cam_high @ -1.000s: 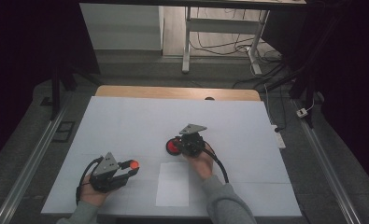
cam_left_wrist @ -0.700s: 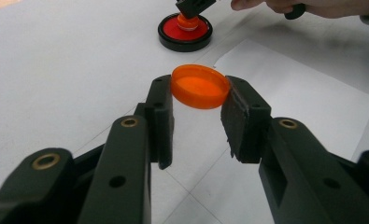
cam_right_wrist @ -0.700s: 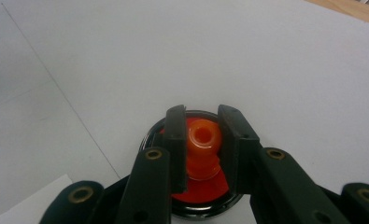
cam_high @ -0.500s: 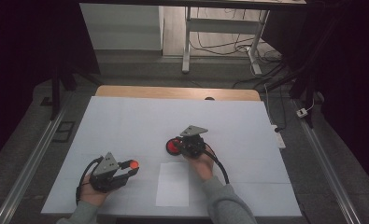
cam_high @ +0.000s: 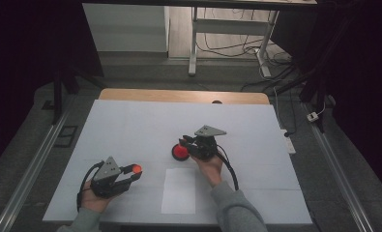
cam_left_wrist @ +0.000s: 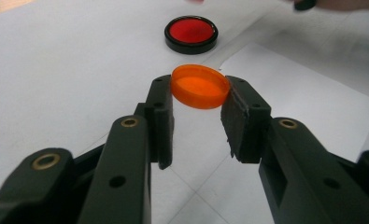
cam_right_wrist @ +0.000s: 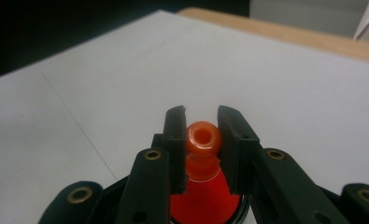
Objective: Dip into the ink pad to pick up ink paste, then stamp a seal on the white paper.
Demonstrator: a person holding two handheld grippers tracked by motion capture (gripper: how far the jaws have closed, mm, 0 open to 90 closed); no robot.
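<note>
Currently: your left tool [cam_left_wrist: 198, 100] is clamped on an orange cap [cam_left_wrist: 200, 86], held flat, faces up and down, above the counter [cam_high: 130, 125]. Your right tool [cam_right_wrist: 200, 140] is clamped on the orange spout [cam_right_wrist: 202, 136] of a black-rimmed red base [cam_high: 180, 152], hole facing the camera. Next, probably: align cap over spout

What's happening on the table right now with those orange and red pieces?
A person works at a white table with tongs in each hand. The left tongs are clamped on a flat round orange plastic cap, held just above the table. The right tongs grip the small orange ball-shaped nozzle on top of a red cone-shaped piece, which has a black rim. Near the front edge lies a white sheet of paper.
</note>
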